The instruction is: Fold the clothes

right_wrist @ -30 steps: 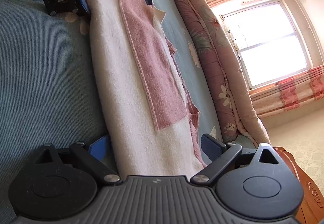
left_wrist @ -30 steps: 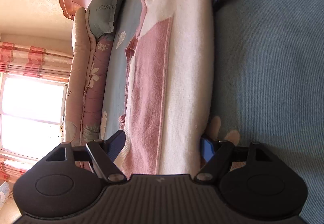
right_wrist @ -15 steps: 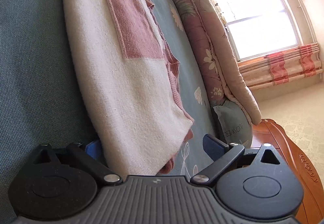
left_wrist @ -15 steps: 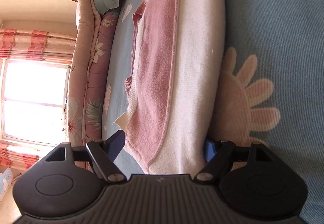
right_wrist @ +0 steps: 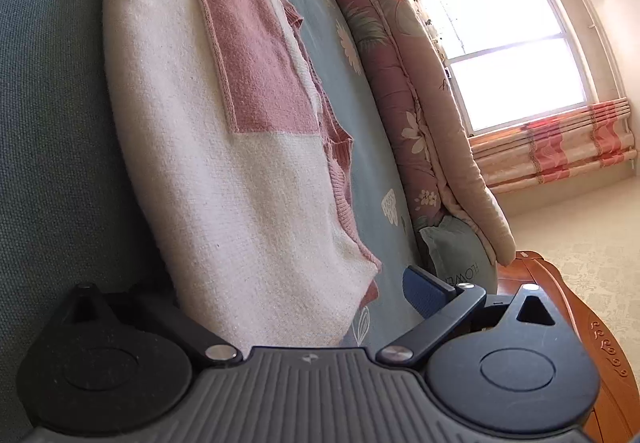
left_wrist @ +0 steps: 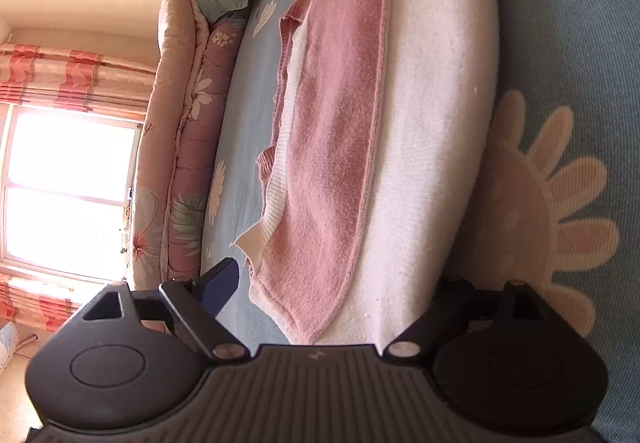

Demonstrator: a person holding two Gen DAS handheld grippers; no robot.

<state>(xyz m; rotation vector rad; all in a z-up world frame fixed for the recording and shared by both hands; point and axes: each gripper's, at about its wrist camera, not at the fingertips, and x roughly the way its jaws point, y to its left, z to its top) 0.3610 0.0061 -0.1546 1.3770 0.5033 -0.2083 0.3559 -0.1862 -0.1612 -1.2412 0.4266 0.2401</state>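
The sweater [left_wrist: 420, 147] is lying folded lengthwise on the bedspread [left_wrist: 568, 23]. Left gripper [left_wrist: 336, 279] and right gripper [right_wrist: 296, 283] are straddling its ends, jaws wide (gripping nothing). A one-layer pinch risks unfolding it.

Matte black left gripper [left_wrist: 340, 283] and right gripper [right_wrist: 288, 283] share one build: a ribbed dark-grey housing stamped with a small pale logo, 2 round black discs either side, angled linkage bars pinned by silver screws, and blue-padded fingers [right_wrist: 424, 289].
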